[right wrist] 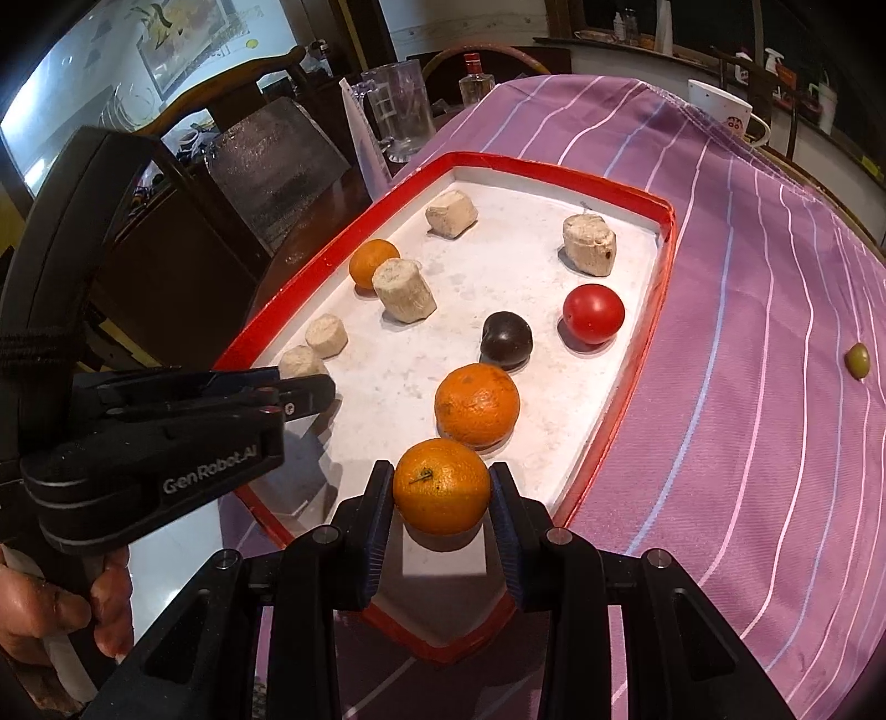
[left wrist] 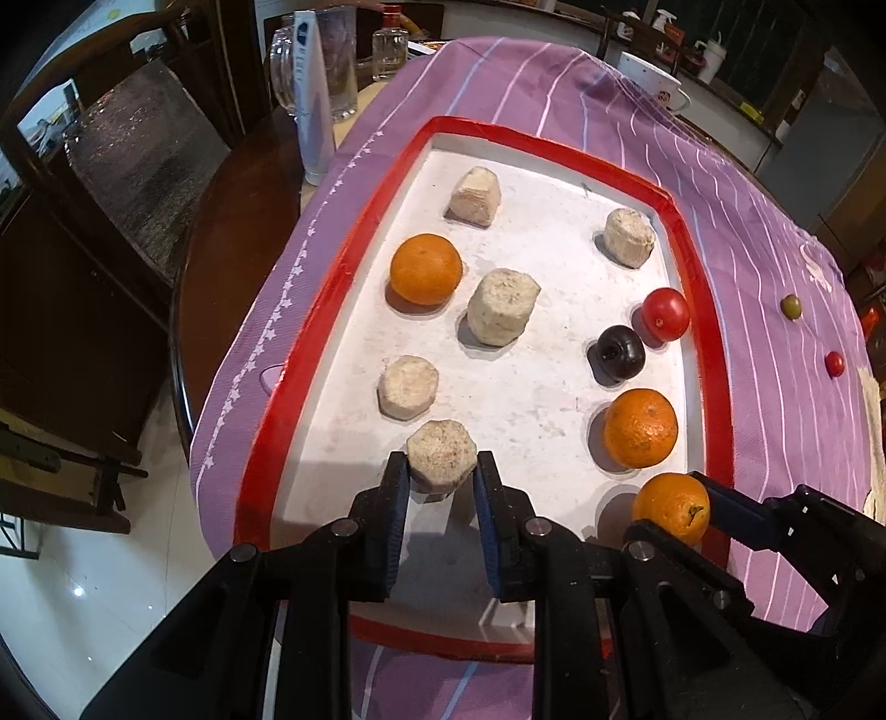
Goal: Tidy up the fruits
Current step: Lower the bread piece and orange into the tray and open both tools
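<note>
A red-rimmed white tray [left wrist: 714,332] lies on a purple striped cloth. My left gripper [left wrist: 441,471] is shut on a pale beige chunk [left wrist: 441,457] low over the tray's near end. My right gripper [right wrist: 441,493] is shut on an orange [right wrist: 441,486] just above the tray's near right corner. Lying in the tray are two more oranges [left wrist: 425,269] [left wrist: 640,427], a red tomato [left wrist: 666,314], a dark plum [left wrist: 620,354] and several other beige chunks [left wrist: 501,313]. In the right wrist view the left gripper [right wrist: 307,379] sits at the left with its chunk [right wrist: 299,361].
A small green fruit [left wrist: 791,306] and a small red fruit [left wrist: 834,364] lie on the cloth right of the tray. Beyond the tray stand a glass mug [left wrist: 315,66], a white tube [left wrist: 311,99], a bottle [left wrist: 389,47] and a white cup [left wrist: 653,83]. A chair [left wrist: 138,166] is at the left.
</note>
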Tool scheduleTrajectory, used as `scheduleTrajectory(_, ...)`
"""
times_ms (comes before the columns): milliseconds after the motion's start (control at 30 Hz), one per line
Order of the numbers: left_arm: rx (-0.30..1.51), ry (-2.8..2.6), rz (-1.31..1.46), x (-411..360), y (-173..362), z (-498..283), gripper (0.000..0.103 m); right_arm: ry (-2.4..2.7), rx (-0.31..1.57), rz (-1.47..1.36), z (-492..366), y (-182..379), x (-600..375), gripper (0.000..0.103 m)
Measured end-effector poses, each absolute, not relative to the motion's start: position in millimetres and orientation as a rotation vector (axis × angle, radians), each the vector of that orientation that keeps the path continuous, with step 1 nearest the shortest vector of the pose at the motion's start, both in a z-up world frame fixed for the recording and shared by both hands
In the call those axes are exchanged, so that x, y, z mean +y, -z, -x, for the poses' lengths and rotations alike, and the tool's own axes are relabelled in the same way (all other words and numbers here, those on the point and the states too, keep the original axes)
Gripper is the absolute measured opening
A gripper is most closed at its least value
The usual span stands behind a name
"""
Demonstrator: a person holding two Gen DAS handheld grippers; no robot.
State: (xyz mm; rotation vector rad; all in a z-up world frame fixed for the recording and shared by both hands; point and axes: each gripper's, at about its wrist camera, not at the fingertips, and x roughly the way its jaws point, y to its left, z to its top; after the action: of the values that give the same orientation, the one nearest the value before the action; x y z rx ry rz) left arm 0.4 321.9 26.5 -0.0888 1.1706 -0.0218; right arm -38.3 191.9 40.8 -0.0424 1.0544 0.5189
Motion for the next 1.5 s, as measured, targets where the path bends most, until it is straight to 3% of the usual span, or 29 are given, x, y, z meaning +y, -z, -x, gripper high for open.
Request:
scheduleTrajectory(1100,1.152,-0.015,0.057,322.8,-28.1,-2.6,0.023,-0.558,1.057,0.056,35.8,-31.0,202.8,0.039)
scheduleTrajectory(1167,1.145,-0.025,0.066,326.1,-31.1,-0.9,0.026,-0.557,1.059,0.052,36.7,-31.2,202.4,0.039)
scheduleTrajectory(1267,1.133,-0.034,0.073,328.2,-35.3,2.6,0.039,-0.554,1.057,0.051,39.1,-32.8,202.3,0.039)
scheduleTrajectory(1500,1.109,-0.044,0.071,327.4,-46.3,9.2,0.050,-0.554,1.030,0.062,46.2,-40.4,202.3,0.039)
